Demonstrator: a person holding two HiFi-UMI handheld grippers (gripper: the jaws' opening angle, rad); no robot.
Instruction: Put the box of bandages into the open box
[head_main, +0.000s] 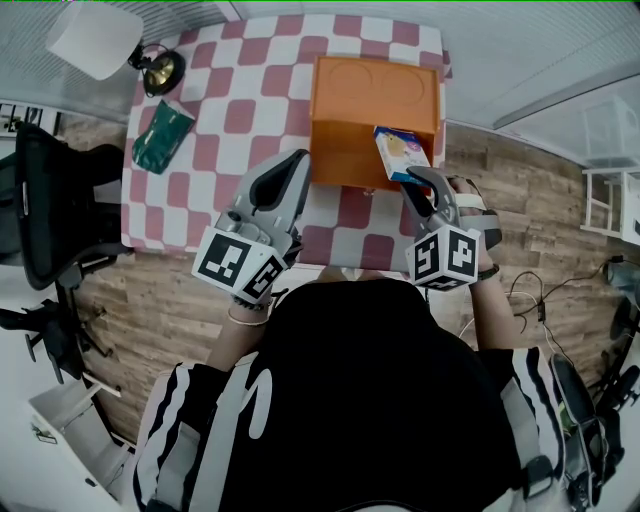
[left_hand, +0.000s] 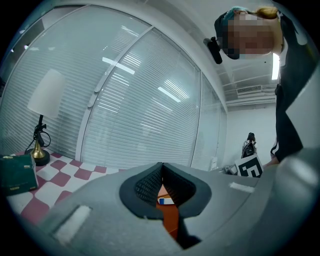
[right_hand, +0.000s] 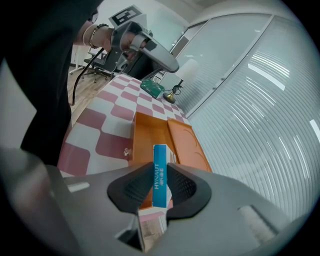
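The bandage box (right_hand: 160, 175) is clamped in the right gripper (right_hand: 161, 189) over the orange box (head_main: 345, 150) by the right edge of the table (head_main: 190, 190), and may be snagged on its wall if lowered tilted, while the left gripper (left_hand: 161, 176) seems closed on nothing.

Your body (head_main: 380, 400) is covering the near edge of the table (head_main: 215, 150) in the head view, and the print on the box of bandages (head_main: 400, 152) is coming out too small to read there. Your right gripper (right_hand: 161, 181) is hiding the lower part of that box behind its jaws. Your left gripper (left_hand: 161, 174) is blocking nearly all of the open box (left_hand: 170, 217), letting only an orange sliver through. A small pale thing (right_hand: 127, 150) beside the open box is showing too small to identify.
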